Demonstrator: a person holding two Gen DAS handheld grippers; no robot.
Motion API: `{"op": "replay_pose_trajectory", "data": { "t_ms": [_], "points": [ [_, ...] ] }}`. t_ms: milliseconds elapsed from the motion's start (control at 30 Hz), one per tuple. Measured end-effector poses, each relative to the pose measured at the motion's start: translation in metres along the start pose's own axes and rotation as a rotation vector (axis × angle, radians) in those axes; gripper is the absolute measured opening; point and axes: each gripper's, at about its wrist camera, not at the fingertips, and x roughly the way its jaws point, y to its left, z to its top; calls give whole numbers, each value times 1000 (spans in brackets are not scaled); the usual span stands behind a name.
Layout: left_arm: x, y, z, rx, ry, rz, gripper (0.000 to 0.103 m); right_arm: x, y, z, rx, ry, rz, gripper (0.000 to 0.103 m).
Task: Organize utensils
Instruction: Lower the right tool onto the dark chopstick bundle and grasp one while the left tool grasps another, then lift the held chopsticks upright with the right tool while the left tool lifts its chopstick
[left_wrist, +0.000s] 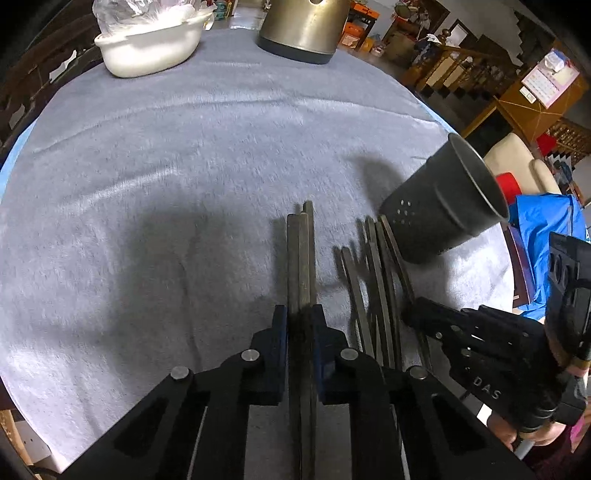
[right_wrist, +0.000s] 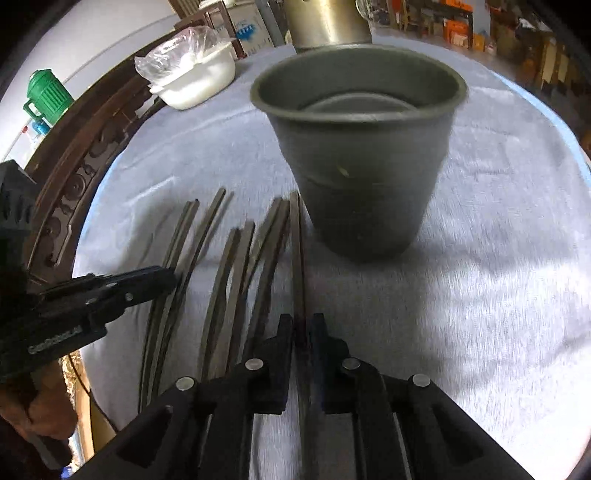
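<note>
Several dark chopsticks lie side by side on a grey towel. My left gripper is shut on a pair of chopsticks that run straight ahead between its blue pads. To their right lie the loose chopsticks, with the dark perforated holder cup upright beyond them. My right gripper is shut on a single chopstick, the rightmost one, whose far end reaches the foot of the cup. The left gripper shows at the left of the right wrist view, over the leftmost chopsticks.
A white bowl with a plastic bag in it and a metal pot stand at the far edge of the table. A carved wooden chair back curves along the left edge. Blue cloth lies past the right edge.
</note>
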Motion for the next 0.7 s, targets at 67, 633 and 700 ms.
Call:
{"op": "replay_pose_trajectory", "data": {
  "t_ms": [67, 633, 700],
  "points": [
    [2, -1, 5, 10, 2, -10, 13, -1, -6, 0, -1, -3, 5, 11],
    [0, 22, 10, -36, -30, -85, 7, -73, -9, -18, -86, -158, 210, 6],
    [-7, 24, 11, -33, -48, -87, 7, -78, -6, -17, -91, -186, 243, 6]
  ]
}}
